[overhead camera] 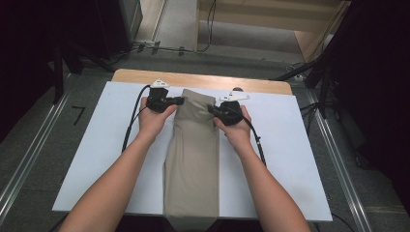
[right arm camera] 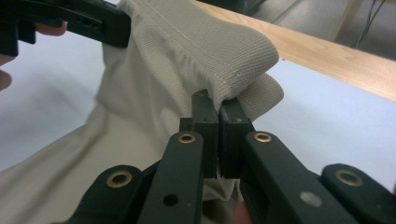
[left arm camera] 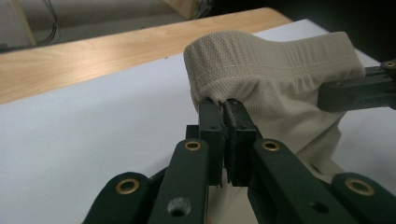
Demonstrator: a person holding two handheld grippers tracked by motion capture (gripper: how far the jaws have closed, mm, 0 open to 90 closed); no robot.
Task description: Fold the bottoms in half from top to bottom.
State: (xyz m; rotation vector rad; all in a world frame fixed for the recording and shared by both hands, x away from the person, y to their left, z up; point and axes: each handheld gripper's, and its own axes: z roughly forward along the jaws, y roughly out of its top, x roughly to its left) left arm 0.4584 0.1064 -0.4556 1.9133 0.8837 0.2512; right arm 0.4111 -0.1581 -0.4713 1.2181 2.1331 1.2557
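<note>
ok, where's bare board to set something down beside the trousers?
Free: white board left of the beige trousers, and right of them to the edge. Crowded: far end, where the left gripper and right gripper pinch the waistband.

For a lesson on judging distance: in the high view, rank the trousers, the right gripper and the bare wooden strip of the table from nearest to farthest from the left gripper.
1. Trousers: clamped in the left gripper, at its right.
2. Right gripper: across the waistband, also clamped on it.
3. Wooden strip: along the far edge; its closest part rivals the right gripper, so too close to call.

Beige trousers (overhead camera: 192, 159) lie lengthwise on a white-covered wooden table (overhead camera: 96, 159).
</note>
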